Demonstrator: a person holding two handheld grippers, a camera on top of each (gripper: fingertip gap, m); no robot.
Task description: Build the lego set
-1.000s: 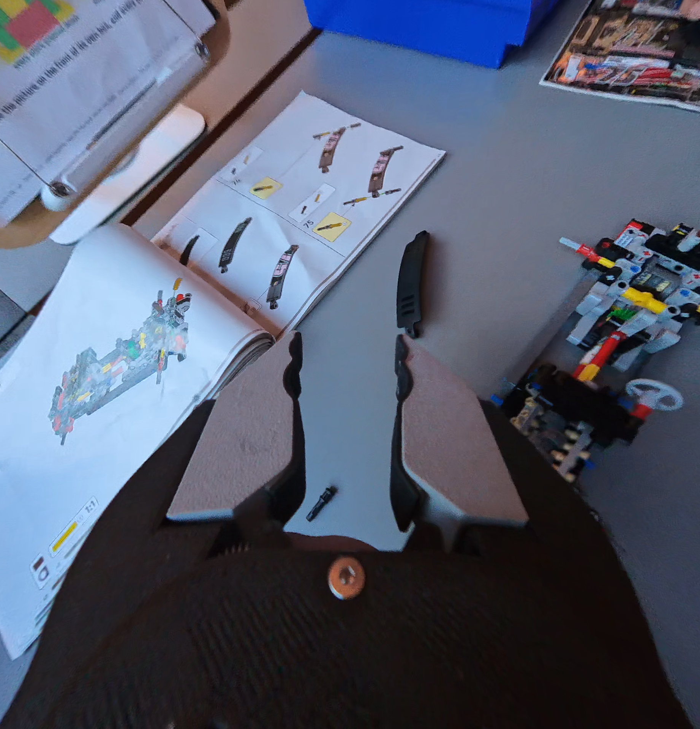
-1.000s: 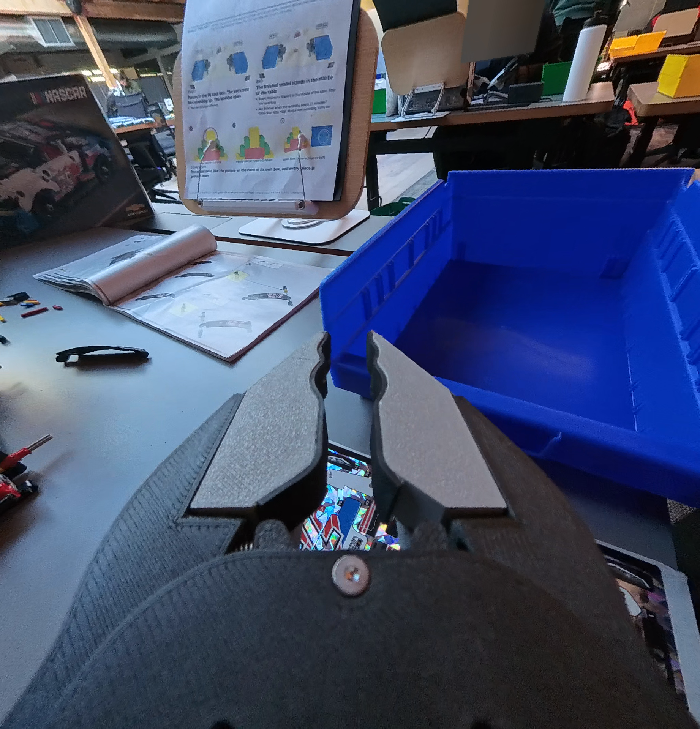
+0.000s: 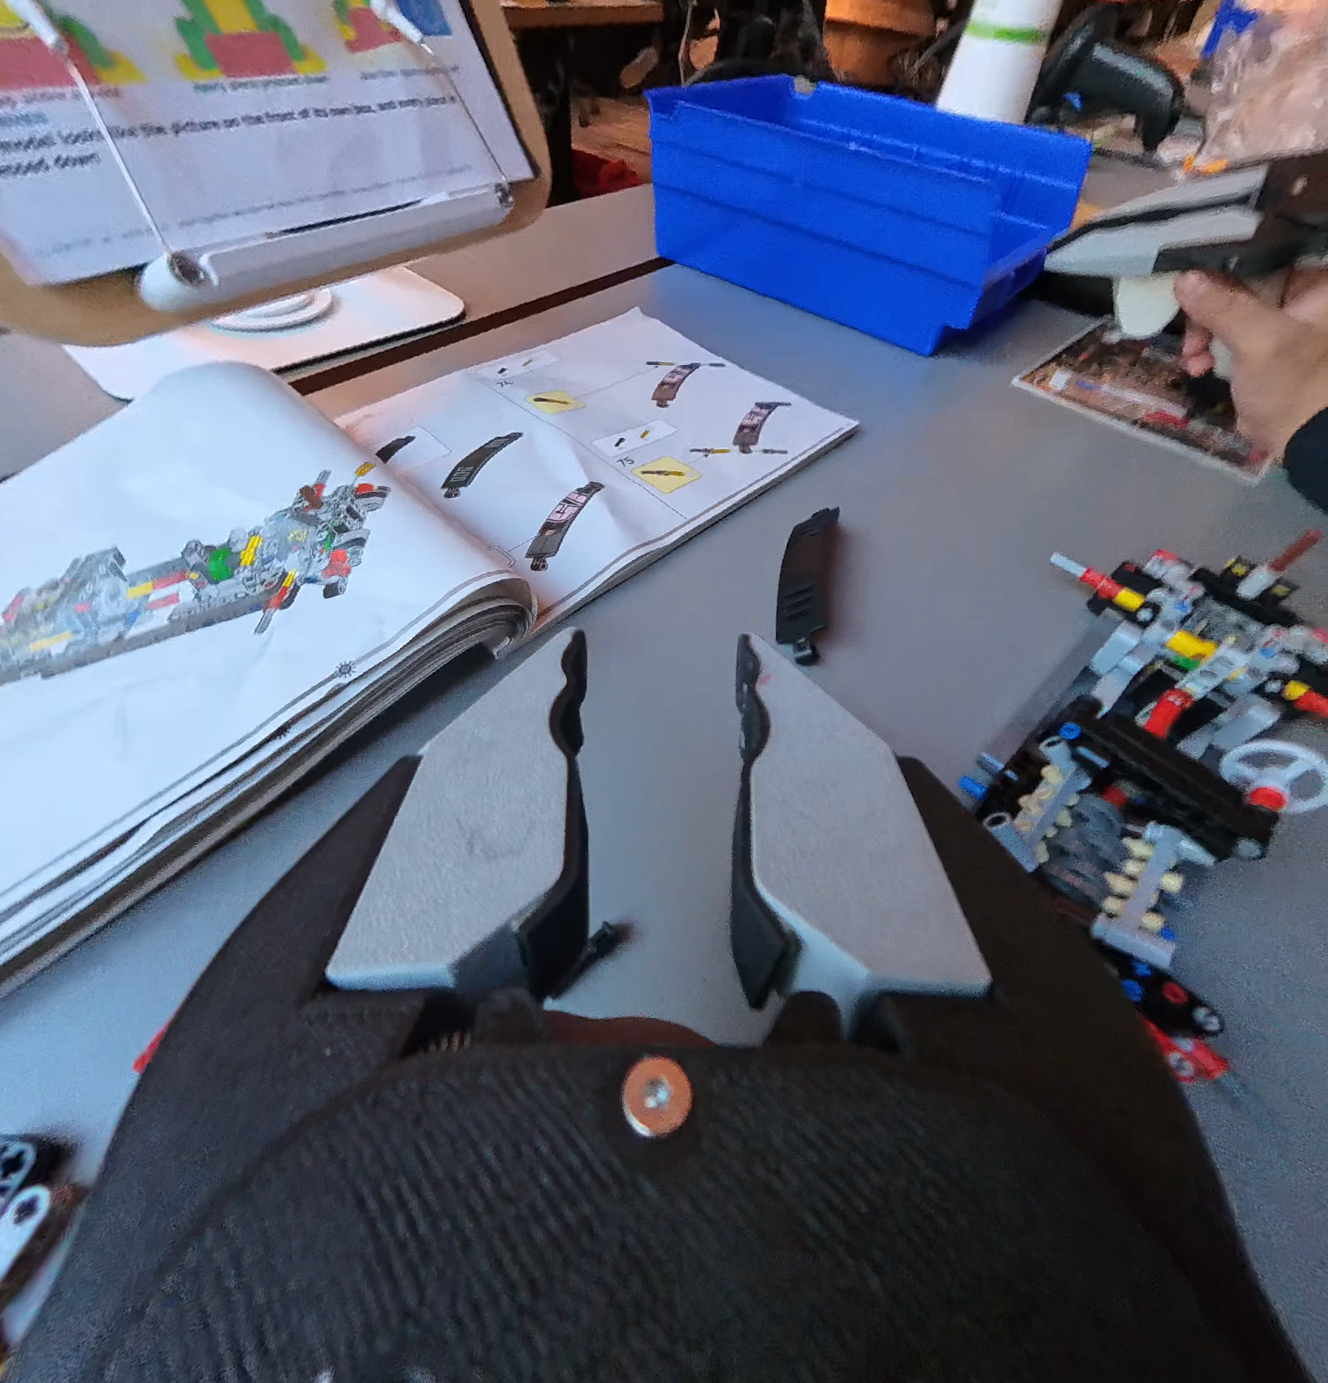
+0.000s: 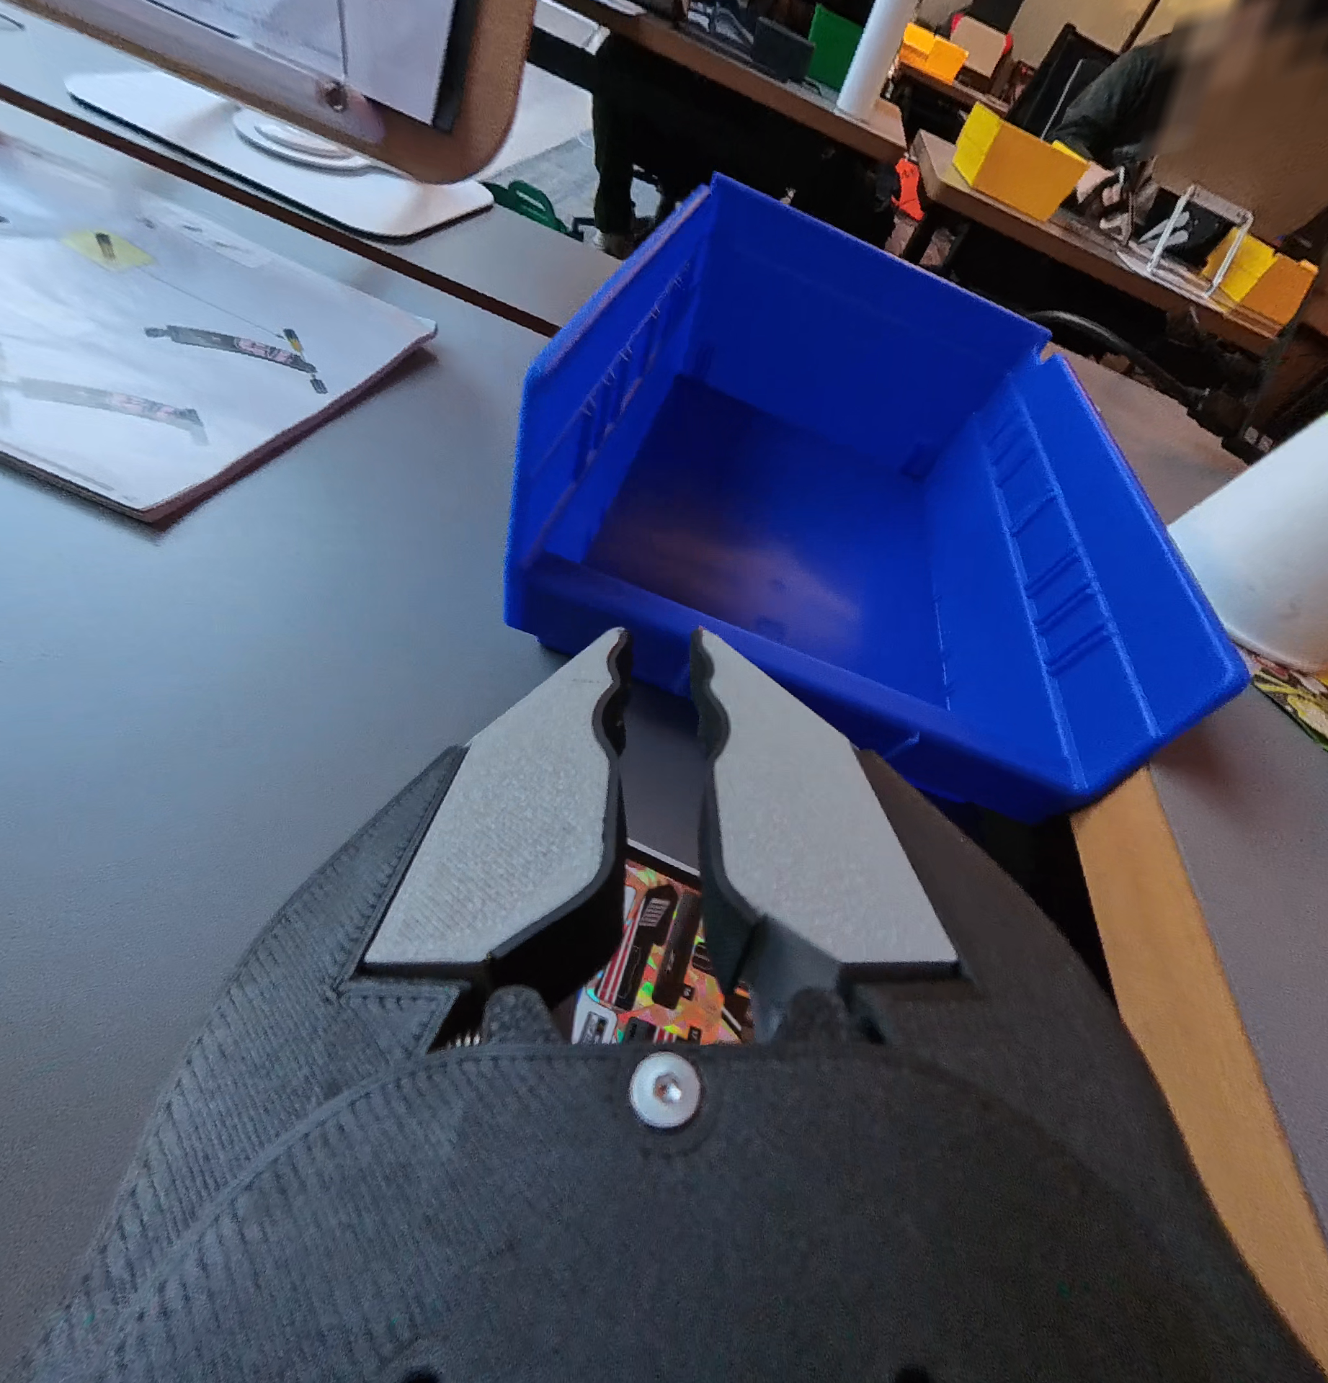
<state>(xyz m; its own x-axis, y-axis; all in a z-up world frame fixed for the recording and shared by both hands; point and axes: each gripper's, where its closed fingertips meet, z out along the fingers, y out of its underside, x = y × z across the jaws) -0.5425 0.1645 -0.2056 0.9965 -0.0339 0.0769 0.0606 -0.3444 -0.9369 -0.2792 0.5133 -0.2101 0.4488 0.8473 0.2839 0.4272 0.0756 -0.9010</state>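
Since a second ago, tilted up and drawn back on the left, so the blue bin point(image 3: 855, 202) and the other hand point(image 3: 1274, 359) now show beyond the open booklet point(image 3: 391, 516); swung nearer the bin on the right, narrowing slightly. Left gripper point(image 3: 655, 658) hovering over bare grey surface point(image 3: 945, 479), jaws wide and holding nothing, curved black piece point(image 3: 804, 580) just beyond the right tip, small black pin point(image 3: 599, 944) below, half-built model point(image 3: 1170, 718) nearby; right gripper point(image 4: 661, 658) narrow, gripping nothing, at the bin's front wall. Risks, as judgement: knocking the loose black piece or model, or nudging the bin, apparently empty.
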